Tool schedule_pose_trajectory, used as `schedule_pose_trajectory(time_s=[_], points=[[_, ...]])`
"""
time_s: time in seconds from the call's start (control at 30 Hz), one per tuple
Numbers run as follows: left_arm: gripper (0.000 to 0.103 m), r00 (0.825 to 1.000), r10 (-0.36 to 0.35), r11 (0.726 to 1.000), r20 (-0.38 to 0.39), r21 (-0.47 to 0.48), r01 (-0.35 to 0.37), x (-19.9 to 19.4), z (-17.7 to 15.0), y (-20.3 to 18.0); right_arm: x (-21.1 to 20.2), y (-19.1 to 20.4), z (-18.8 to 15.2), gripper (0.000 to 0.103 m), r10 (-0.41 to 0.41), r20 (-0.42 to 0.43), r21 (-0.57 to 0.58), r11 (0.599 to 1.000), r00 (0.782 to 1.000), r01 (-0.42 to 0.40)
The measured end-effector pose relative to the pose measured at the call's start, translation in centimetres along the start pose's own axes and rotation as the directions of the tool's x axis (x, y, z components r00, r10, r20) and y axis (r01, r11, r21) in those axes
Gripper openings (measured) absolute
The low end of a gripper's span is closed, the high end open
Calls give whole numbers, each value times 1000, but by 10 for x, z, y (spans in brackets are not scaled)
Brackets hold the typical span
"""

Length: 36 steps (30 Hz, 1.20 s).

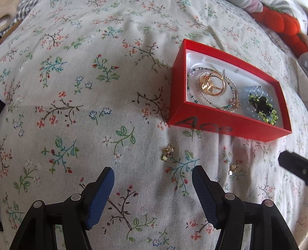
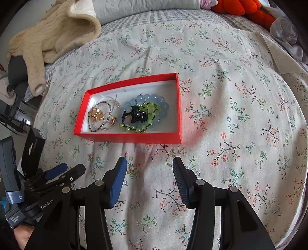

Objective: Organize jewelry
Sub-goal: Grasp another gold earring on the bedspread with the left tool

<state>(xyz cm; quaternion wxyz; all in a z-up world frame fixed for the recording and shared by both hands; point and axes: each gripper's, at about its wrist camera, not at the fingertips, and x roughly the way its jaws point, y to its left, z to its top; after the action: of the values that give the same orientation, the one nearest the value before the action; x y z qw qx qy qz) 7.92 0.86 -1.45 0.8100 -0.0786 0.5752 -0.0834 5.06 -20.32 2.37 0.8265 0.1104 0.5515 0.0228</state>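
A red box (image 1: 227,128) with a white lining lies on the floral bedspread and also shows in the right wrist view (image 2: 132,138). It holds gold rings (image 1: 211,84), thin beaded bracelets (image 1: 227,104), a pale blue bead bracelet (image 2: 161,104) and a green and black bead piece (image 1: 263,107). Two small earrings lie loose on the cloth in front of the box: one gold and dark (image 1: 167,153), one gold (image 1: 233,168). My left gripper (image 1: 153,176) is open and empty, just short of the earrings. My right gripper (image 2: 149,165) is open and empty in front of the box.
A beige garment (image 2: 50,36) lies at the back left of the bed. An orange plush toy (image 2: 248,9) sits at the back right. The left gripper's body (image 2: 55,178) shows at the lower left of the right wrist view. Floral cloth (image 2: 240,125) stretches to the right.
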Motion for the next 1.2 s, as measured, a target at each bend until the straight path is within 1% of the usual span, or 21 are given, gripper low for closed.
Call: schedule_pose_trajectory(time_s=[0.1,0.17,0.23,0.27,0.33,0.4,0.5,0.67,0.83,0.9,1.1,1.13,1.2], points=[[69,1000,-24,1000,-5,-21,24,3,1,2,5,2,-4,53,-8,-22,-9,1000,1000,7],[60,999,-39,999,-8,-26,39,5,2,2,9,2,-5,53,-9,-34,-11,1000,999,8],[49,998,-55,998,-11,-24,55,8,3,0,12,2,-5,53,-3,-45,-8,1000,999,3],[46,998,-62,998,-13,-21,62,9,4,-1,13,2,-5,53,0,-50,-6,1000,999,-1],[36,997,-79,997,-20,-13,79,12,6,-4,16,1,-5,53,3,-58,-3,1000,998,-3],[29,995,-92,996,-28,-13,92,17,8,-6,18,2,-4,53,2,-60,-2,1000,998,-2],[26,996,-90,996,-27,-16,90,22,12,-9,21,2,-2,53,4,-66,-1,1000,998,-4],[24,998,-57,998,-23,-15,56,32,18,-15,24,3,-1,53,0,-75,-5,1000,997,-1],[8,999,-29,1000,-14,-9,29,36,21,-19,26,2,-1,53,-3,-82,-8,1000,997,3],[5,1000,-16,1000,-10,1,16,37,21,-21,26,2,-2,53,-4,-84,-10,1000,996,3],[5,1000,-24,1000,2,-7,24,35,20,-20,25,2,-2,53,-1,-85,-10,1000,996,0],[2,1000,-30,1000,5,-7,30,33,20,-19,25,2,-3,53,0,-85,-11,1000,996,-1],[2,999,-43,999,14,-8,43,27,18,-17,25,3,-3,53,1,-84,-12,1000,996,-2]])
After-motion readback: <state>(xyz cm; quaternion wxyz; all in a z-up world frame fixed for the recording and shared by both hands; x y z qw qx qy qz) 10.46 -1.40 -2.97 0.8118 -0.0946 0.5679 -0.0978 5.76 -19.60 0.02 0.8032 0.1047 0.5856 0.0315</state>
